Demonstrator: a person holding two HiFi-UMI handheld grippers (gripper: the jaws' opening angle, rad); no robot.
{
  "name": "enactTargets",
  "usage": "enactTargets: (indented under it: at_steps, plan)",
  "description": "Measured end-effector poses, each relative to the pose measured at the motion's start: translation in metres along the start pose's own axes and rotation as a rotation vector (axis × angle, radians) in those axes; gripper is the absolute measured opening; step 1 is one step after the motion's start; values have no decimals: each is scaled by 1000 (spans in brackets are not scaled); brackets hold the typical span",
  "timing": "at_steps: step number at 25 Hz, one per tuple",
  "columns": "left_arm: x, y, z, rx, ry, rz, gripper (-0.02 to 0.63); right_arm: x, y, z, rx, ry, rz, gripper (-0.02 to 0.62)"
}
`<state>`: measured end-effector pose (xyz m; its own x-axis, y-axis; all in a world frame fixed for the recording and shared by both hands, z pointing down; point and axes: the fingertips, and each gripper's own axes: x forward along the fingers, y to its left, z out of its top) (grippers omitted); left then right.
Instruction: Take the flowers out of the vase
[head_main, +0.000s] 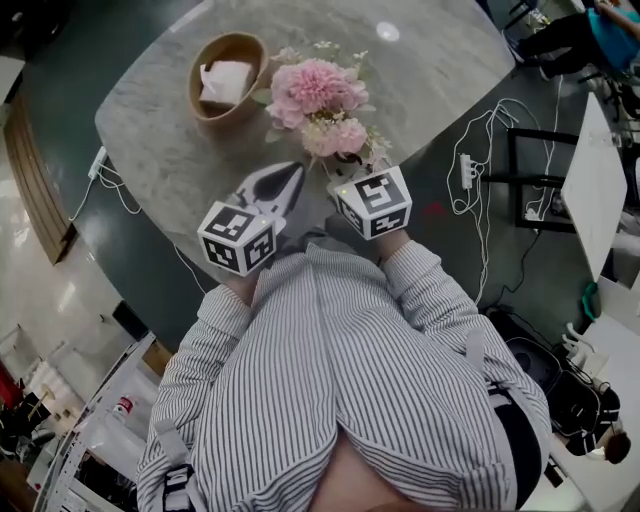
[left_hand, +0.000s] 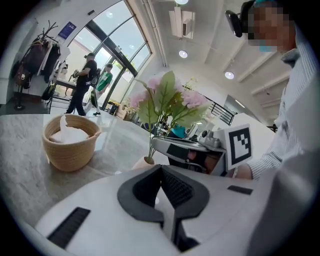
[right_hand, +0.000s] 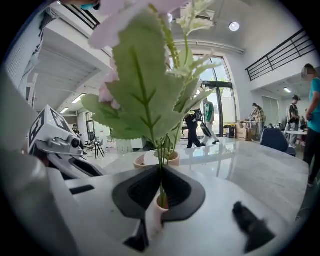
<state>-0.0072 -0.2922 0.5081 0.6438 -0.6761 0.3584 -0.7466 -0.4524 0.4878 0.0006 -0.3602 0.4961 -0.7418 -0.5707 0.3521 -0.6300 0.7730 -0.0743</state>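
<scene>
- Tabletop (head_main: 170, 150): grey marble, rounded at the corners; everything below stood on it or hung over it.
- Flowers (head_main: 315, 95): a bunch of pink blooms with pale green leaves. I saw them near the middle of the tabletop, just right of the basket, with their stems running down towards the vase. In the right gripper view one thin green stem ran straight down into that gripper's jaws.
- Right gripper (right_hand: 161, 195): jaws closed almost fully and pinched on the flowers' stem low down. Its marker cube sat just in front of the bunch in the head view.
- Left gripper (left_hand: 161, 175): jaws drawn together with nothing between them. It was held beside the right gripper and apart from the flowers.
- Basket (left_hand: 70, 152): tan, woven and round, upright, with a white tissue (head_main: 227, 80) lying inside.
- Vase (left_hand: 149, 160): small, pinkish and narrow-mouthed, upright on the tabletop beneath the bunch. I could see only its top past the jaws.
</scene>
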Motion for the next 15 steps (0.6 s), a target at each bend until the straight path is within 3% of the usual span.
enactTargets:
  at_steps: [15]
  plan:
    - [-25, -17, 40, 67, -118, -47, 12, -20, 14, 54, -52, -50, 2, 22]
